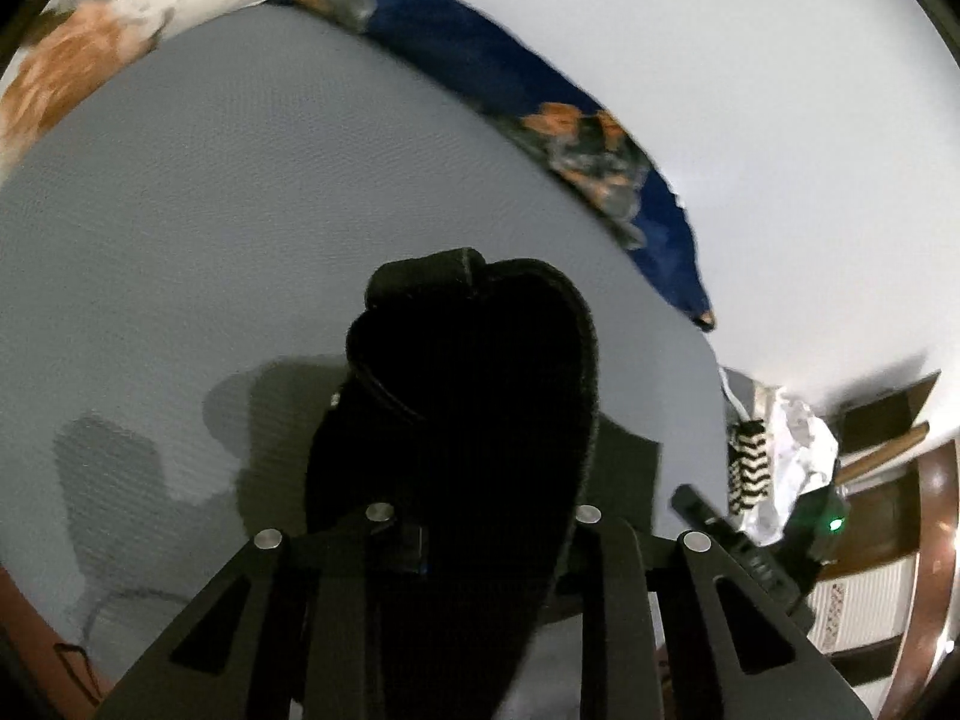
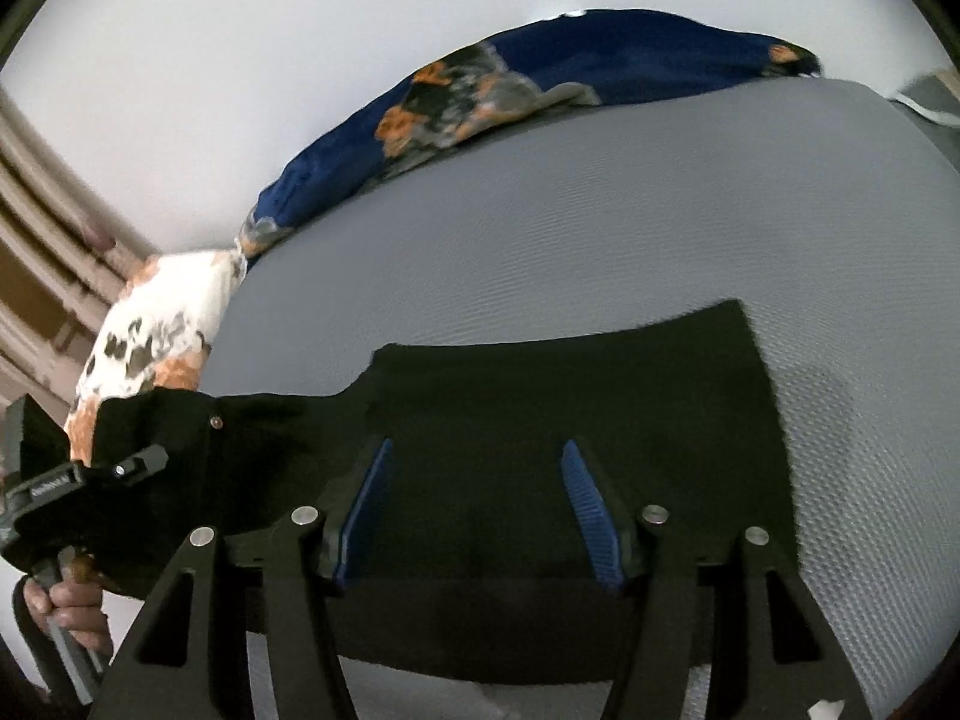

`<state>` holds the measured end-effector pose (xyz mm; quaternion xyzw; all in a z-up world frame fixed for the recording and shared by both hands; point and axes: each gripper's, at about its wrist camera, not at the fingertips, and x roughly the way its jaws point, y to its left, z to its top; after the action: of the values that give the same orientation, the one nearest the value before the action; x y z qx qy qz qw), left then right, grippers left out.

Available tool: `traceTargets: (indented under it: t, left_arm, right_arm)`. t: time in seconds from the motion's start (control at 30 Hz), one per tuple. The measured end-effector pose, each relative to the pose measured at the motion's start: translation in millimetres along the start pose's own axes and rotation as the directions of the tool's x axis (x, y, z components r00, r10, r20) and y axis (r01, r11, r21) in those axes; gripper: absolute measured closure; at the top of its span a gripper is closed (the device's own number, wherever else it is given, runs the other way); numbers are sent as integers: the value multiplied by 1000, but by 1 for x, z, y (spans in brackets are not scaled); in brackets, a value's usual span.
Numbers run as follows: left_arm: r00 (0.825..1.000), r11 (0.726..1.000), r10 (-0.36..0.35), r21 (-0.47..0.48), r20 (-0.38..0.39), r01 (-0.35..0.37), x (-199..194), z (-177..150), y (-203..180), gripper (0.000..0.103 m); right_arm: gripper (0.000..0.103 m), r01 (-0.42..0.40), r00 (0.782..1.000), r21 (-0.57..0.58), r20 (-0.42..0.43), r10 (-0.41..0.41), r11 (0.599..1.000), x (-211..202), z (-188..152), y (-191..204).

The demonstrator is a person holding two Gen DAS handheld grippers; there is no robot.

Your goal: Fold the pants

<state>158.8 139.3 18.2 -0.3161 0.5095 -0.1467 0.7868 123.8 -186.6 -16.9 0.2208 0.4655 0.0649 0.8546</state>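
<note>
Black cloth fills the middle of the left wrist view: the pants (image 1: 474, 420) rise in a bunched fold straight out from between the fingers of the left gripper (image 1: 480, 546), which is clamped on them. The bunch hangs lifted above the grey mattress (image 1: 210, 270), probably so that this end can be carried over the rest. A floral blanket (image 1: 540, 96), blue and orange, lies along the far edge of the mattress, well apart from the work. At the right, off the bed, crumpled foil (image 1: 798, 456) sits near a small green light.

From the right wrist, the pants (image 2: 570, 408) lie spread flat on the mattress (image 2: 720, 210), one part drawn out to the left toward the other gripper (image 2: 90, 468), where a hand (image 2: 66, 606) grips its handle. The right gripper (image 2: 477, 516) hovers over the cloth with its blue pads (image 2: 585, 510) wide apart and nothing between them; it seems placed to pin or take the near edge. The blanket (image 2: 540, 78) lies beyond.
</note>
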Motion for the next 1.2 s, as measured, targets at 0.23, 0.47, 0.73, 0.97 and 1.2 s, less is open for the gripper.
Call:
traceTargets:
  t: [0.23,0.47,0.73,0.97,1.2]
  left_arm:
    - [999,996,-22,85,-32,24,37,0,-81,81]
    - [995,984,42,175,-89,-26,92,-15,-136,81]
    - [991,973,103,217,-86,-82,143,-32,-149,80]
    - [989,968,121,229,-83,-100,163,-43,-150,74]
    - [991,968,90,242,-100,-63,162,-45,-154,56]
  right_arm:
    - [45,1,999,108,34,-4,994,-22,-12,-55]
    - [45,47,996,167,61,-58,985,-38,-22,-94]
    - [45,56,993,187,96,-75,981,-39,-30,-112]
    - [45,52,991,176,110,-72,983,-40,-31,-111]
    - [45,60,992,159,103,-77,985,-37,-31,-107]
